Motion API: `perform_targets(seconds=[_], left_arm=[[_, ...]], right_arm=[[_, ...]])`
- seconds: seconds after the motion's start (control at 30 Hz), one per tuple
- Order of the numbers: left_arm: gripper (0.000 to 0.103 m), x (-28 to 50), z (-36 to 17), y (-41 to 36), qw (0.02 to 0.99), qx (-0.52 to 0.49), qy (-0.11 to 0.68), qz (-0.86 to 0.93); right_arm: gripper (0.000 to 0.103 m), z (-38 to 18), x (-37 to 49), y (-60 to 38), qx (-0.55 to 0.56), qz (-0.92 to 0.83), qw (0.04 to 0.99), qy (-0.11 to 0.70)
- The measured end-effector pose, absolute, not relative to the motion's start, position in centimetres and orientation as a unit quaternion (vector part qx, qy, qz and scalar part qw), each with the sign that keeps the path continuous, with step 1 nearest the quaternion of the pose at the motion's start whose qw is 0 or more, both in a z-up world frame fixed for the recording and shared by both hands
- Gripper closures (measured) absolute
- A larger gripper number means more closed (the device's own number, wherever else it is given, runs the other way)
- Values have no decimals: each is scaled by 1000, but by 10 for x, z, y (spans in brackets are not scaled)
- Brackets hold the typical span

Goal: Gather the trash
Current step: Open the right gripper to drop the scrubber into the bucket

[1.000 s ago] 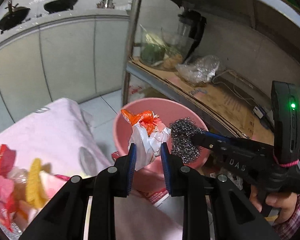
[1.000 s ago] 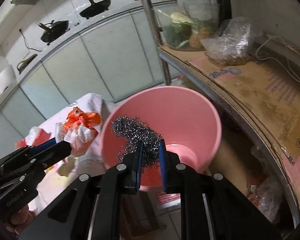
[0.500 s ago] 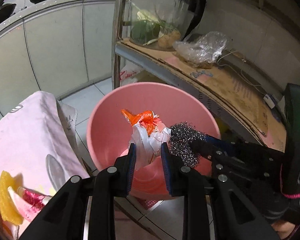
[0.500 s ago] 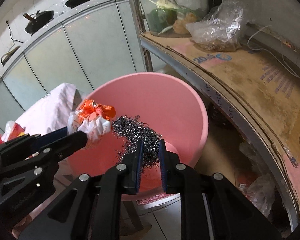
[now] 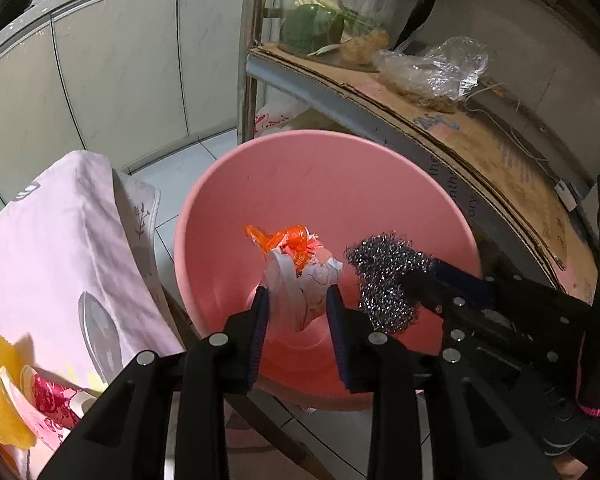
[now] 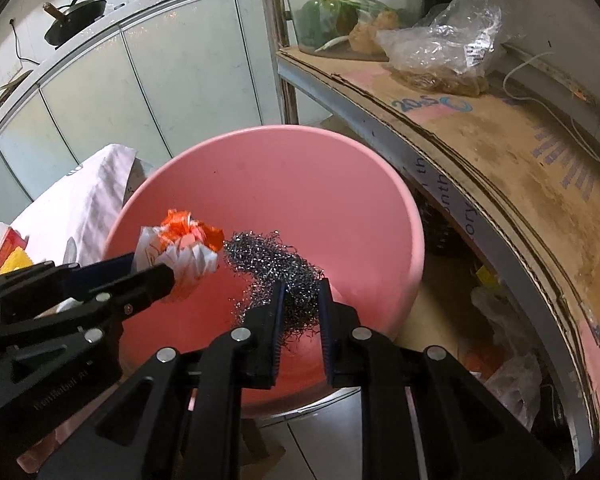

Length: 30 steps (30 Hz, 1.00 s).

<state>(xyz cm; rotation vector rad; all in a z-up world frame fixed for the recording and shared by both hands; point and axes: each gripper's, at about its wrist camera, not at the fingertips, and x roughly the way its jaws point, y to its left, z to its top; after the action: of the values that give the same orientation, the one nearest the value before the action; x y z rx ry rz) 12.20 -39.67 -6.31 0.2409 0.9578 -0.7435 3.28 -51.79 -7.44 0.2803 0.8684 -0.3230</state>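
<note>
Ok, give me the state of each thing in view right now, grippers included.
Left gripper: jaws just been opening, wrapper between them, over the bucket.
Wrapper: crumpled, not dropped yet.
Right gripper: shut on the scourer.
Scourer: held over the bucket.
Bucket: upright, nothing inside as far as visible.
Shelf bag: crumpled, lying on the cardboard.
</note>
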Motion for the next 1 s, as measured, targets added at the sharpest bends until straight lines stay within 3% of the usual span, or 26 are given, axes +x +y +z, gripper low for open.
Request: perform_targets(seconds=[0.27,0.53,1.0], left_arm=[[70,125,-63,-392,815,103,457,-341],[64,121,-54,-384,820,96,450,-340],[63,105,-22,-365,833,85,425,-344]], right_arm=[[74,-73,33,-515,126,-159,885,420],[73,-70,29,-517,143,-148,884,419],[73,-49,17,-503,145,-127,895,403]])
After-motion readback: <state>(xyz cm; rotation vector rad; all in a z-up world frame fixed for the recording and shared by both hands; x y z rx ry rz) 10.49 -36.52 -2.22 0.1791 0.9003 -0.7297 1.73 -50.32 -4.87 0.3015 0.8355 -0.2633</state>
